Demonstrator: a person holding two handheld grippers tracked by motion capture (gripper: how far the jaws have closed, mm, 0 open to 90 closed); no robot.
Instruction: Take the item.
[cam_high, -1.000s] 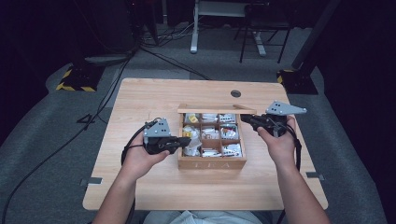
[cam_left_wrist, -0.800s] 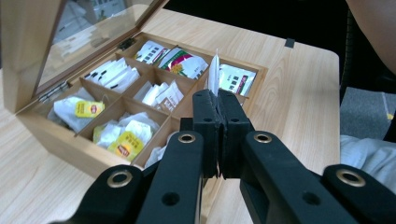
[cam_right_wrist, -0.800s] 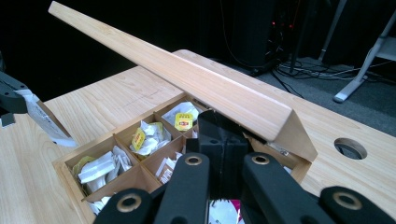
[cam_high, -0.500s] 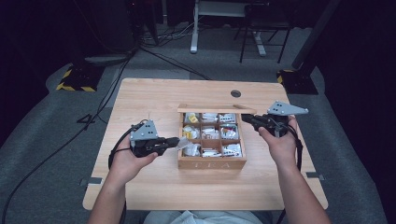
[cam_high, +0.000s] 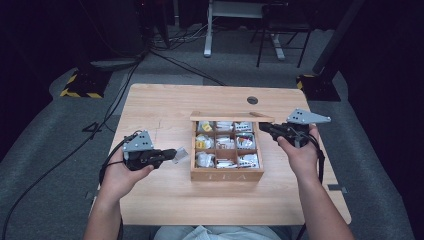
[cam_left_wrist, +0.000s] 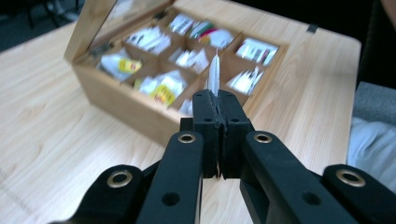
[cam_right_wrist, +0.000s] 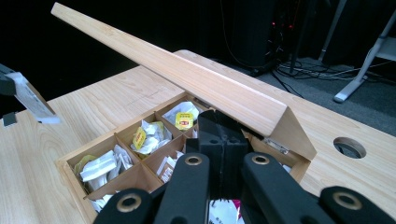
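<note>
Left of the wooden tea box (cam_high: 227, 173), above the table (cam_high: 150, 200), the left gripper (cam_high: 174, 155) pinches a tea bag packet (cam_high: 180, 153) edge-on, its long axis pointing toward the box. The right gripper (cam_high: 262, 128), jaws together, touches the open lid (cam_high: 231, 118) at the box's far right corner.

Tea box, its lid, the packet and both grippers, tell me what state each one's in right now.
Tea box: open, compartments hold tea packets.
Lid: raised, tilted back.
Left gripper: shut on tea packet, off to the box's side.
Right gripper: jaws together, at the box's far right corner.
</note>
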